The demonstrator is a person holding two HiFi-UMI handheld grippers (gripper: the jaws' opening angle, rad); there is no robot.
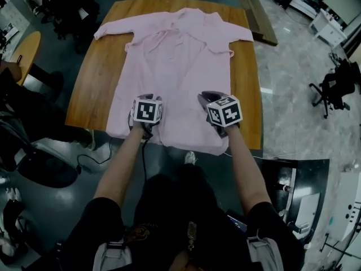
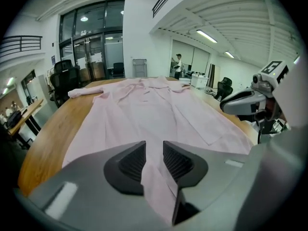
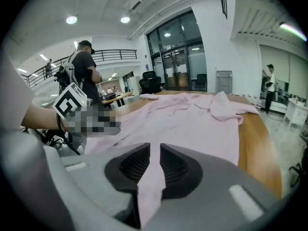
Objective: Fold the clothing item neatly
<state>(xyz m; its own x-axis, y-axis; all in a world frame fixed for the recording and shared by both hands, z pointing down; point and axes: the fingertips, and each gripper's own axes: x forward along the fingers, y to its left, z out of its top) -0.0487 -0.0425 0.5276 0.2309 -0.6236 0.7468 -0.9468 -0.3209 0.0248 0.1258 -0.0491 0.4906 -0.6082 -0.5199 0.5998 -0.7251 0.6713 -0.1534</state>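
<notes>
A pale pink shirt (image 1: 180,61) lies spread flat, sleeves out, on a wooden table (image 1: 90,95), its hem hanging over the near edge. Both grippers are at the hem end. My left gripper (image 1: 146,99) has a fold of the shirt (image 2: 144,109) running up between its jaws (image 2: 154,154), but a gap shows beside the cloth and the pads stand apart from it. My right gripper (image 1: 212,99) is closed on a strip of the pink fabric (image 3: 192,119), with the ribbed pads tight against it (image 3: 155,159). Each gripper shows in the other's view: the right gripper (image 2: 243,102) and the left gripper (image 3: 70,102).
A long wooden bench (image 1: 256,13) stands past the table's far right corner. A black office chair (image 1: 333,89) is on the right, a round wooden table (image 1: 22,49) on the left. A person in dark clothes (image 3: 84,66) stands behind the left gripper.
</notes>
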